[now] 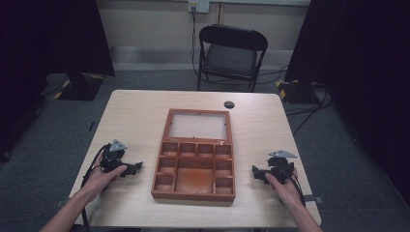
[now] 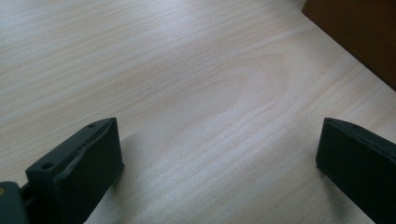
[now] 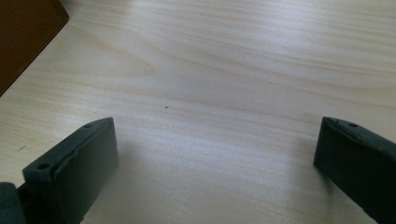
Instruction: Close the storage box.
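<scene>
Open wooden box (image 1: 194, 164) mid-counter, both claws empty beside it.

Box lies open at the centre of the counter (image 1: 135, 111), glass-paned lid flat behind the empty compartments. Looks rigid and fairly heavy, pane fragile; best gripped on the outer side walls or lid frame. No labels or writing readable. Left claw (image 1: 137, 167) left of box, jaws apart; right claw (image 1: 256, 172) right of box, jaws apart. Chair (image 1: 231, 53) beyond the box.

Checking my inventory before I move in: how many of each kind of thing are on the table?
Wooden box, lid open: 1
Black round disc: 1
Grippers, left gripper and right gripper, both open: 2
Total: 4
</scene>
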Demonstrator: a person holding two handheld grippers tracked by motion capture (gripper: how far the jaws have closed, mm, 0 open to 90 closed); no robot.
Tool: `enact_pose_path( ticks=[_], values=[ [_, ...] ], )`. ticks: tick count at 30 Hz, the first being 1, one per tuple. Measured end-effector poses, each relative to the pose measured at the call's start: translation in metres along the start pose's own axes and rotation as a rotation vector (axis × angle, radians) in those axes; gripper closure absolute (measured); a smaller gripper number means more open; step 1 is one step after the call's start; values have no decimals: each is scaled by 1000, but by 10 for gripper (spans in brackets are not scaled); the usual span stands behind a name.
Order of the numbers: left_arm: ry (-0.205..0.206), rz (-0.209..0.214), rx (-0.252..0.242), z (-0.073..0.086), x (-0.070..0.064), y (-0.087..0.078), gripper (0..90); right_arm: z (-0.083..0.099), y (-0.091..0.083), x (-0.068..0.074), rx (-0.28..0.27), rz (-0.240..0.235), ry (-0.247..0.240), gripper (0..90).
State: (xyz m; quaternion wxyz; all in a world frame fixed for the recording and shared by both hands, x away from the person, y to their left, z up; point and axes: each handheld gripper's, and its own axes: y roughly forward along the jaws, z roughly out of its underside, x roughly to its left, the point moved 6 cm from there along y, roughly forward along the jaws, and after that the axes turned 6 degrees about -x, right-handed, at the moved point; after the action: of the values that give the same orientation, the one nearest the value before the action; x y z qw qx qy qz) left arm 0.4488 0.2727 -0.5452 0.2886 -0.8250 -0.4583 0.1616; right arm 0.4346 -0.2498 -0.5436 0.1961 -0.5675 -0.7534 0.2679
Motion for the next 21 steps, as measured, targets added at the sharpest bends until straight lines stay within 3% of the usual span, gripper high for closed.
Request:
enact_pose_path(
  ticks=[11,15,18,19,21],
  values=[
    [-5,3,-1,0,0,0,0,0,-1,2,7,7,-1,0],
    [-10,-10,-1,-1,3,-3,71,0,-2,3,1,-4,-9,24],
    [-51,-21,-16,-2,6,-5,124,-1,-3,3,3,-16,-19,83],
    [-57,-21,-17,-2,6,-6,161,-4,-4,4,-11,-25,-17,181],
    [-72,-6,-16,-3,5,-7,163,-4,-4,3,-12,-25,-15,129]
  ],
)
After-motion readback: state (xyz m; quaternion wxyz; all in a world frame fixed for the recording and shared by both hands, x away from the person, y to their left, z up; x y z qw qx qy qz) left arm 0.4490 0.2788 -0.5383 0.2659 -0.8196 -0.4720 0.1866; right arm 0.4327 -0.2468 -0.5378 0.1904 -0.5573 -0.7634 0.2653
